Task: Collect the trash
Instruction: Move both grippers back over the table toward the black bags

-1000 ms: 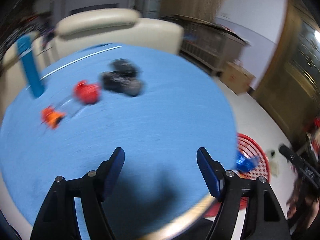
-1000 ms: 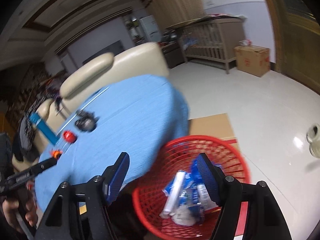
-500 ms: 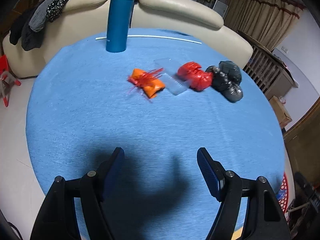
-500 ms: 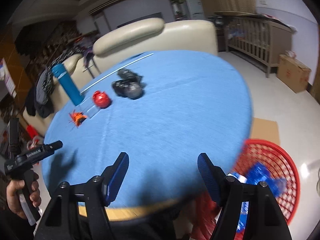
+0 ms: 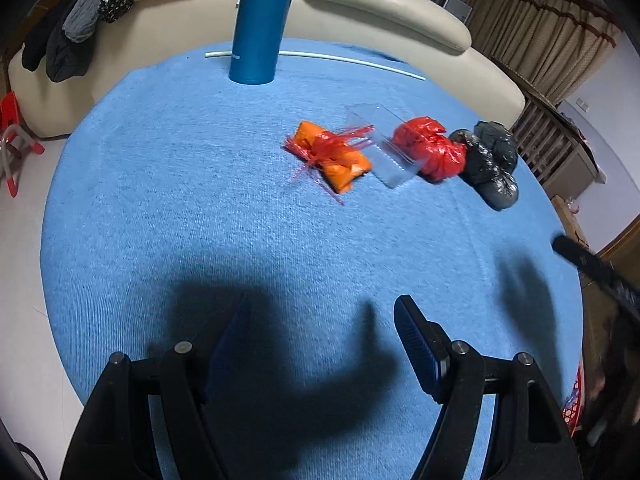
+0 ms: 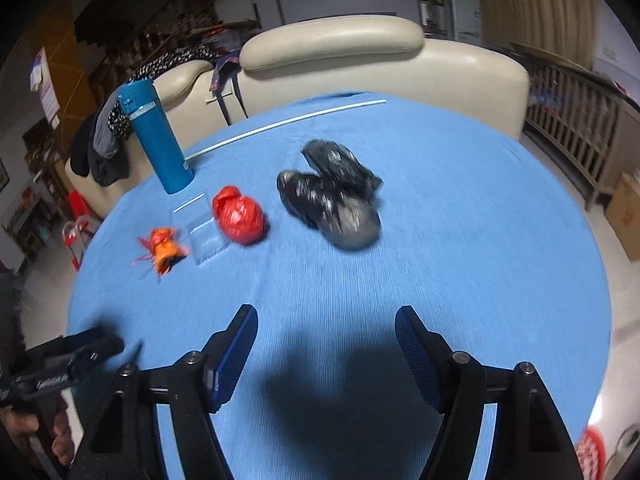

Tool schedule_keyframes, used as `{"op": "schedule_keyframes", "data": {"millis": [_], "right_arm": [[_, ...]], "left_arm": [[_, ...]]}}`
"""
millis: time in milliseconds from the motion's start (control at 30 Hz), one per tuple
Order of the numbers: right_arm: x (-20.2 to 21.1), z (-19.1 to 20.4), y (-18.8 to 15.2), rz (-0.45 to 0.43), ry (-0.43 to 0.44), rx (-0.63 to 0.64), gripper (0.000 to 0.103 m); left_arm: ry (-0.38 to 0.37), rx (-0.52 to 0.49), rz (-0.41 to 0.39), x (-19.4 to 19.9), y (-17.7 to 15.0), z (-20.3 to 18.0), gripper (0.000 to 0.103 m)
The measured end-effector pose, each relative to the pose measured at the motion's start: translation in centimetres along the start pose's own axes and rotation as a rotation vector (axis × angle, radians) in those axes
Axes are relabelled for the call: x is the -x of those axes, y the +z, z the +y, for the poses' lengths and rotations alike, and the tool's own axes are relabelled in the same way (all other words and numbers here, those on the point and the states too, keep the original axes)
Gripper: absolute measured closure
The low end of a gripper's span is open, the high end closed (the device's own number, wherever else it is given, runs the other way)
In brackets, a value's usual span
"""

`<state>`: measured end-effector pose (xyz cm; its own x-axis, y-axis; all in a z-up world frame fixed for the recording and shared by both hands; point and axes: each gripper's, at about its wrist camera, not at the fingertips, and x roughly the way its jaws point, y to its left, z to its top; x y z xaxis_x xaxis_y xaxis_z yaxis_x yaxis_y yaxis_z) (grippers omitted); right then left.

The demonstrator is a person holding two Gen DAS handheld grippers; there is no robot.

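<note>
Lying in a row toward the far edge of the round blue table, four pieces of trash are seen: an orange packet, a clear plastic tray, a red bag and black bags. All are judged light and soft (the tray stiffer, perhaps slippery), best pinched at a bunched top or an edge. The left gripper and right gripper are held wide apart over the near edge, nothing held or touched.

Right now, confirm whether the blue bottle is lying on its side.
No, the blue bottle stands upright on the blue tablecloth.
</note>
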<state>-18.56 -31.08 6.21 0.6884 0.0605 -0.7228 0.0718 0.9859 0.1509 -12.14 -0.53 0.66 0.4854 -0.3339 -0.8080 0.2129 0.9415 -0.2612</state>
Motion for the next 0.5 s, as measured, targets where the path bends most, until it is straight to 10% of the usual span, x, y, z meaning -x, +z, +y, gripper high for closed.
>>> {"op": "schedule_keyframes", "data": {"millis": [467,500], "right_arm": [[-11.8,0.1,8.1,0.081,-0.024,0.144,0.029],[-12.4,0.0,8.0,0.094,-0.012,0.133,0.041]], "left_arm": [[0.021,0.007,0.004,-1.9,3.5,0.1,0.027],[0.02,0.001,0.002,-2.2,4.0,-0.1,0.027]]}}
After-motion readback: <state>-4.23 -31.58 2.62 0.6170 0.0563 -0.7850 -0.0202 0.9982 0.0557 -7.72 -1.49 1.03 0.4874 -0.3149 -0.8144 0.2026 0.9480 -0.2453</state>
